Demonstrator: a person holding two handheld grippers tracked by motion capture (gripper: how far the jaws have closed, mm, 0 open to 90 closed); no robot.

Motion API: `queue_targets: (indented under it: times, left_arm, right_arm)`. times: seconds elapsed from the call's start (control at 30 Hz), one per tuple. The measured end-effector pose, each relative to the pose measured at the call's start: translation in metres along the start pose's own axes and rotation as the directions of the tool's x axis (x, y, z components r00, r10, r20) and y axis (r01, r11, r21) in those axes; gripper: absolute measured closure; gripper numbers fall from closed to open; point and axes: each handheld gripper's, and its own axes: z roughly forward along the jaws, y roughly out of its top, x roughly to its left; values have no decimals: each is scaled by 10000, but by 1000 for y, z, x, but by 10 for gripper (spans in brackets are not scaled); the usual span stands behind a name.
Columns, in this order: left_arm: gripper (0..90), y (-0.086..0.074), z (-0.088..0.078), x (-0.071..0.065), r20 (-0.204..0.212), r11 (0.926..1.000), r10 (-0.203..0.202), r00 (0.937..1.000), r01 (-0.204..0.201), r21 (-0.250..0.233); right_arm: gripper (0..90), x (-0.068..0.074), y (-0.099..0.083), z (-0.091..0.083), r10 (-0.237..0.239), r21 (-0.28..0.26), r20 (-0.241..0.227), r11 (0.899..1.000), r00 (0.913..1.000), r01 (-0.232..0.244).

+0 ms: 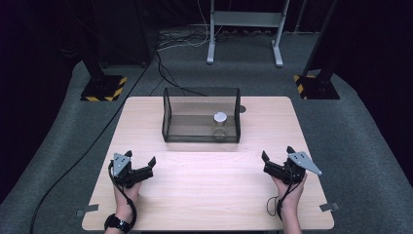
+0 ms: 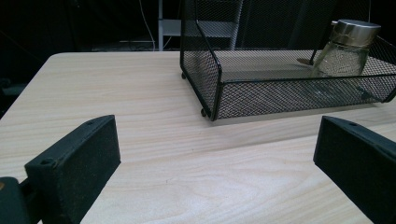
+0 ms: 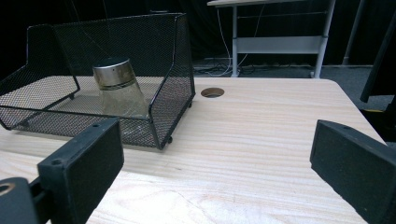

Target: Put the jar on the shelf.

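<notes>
From the high view, a black mesh basket [image 1: 201,115] sits mid-table with a small glass jar [image 1: 220,122] inside, toward its right end; the left gripper [image 1: 140,165] and right gripper [image 1: 276,161] rest well in front of the basket, jaws spread, holding nothing. The left gripper view shows the jar [image 2: 345,49] behind the basket's low front wall. In the right gripper view the jar [image 3: 119,88] looks hard, slick and breakable, so probably best pinched at the metal lid.

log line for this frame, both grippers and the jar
left gripper: open, empty | right gripper: open, empty | glass jar: metal lid on, inside mesh basket | table: wood
</notes>
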Motion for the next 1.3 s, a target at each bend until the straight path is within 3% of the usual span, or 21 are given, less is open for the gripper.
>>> queue_targets:
  times: [1.3]
  left_arm:
    - [0,0,0,-2,24,10000,53,10000,-53,27]
  right_arm:
    - [19,-3,-1,-1,10,71,93,10000,10000,-11]
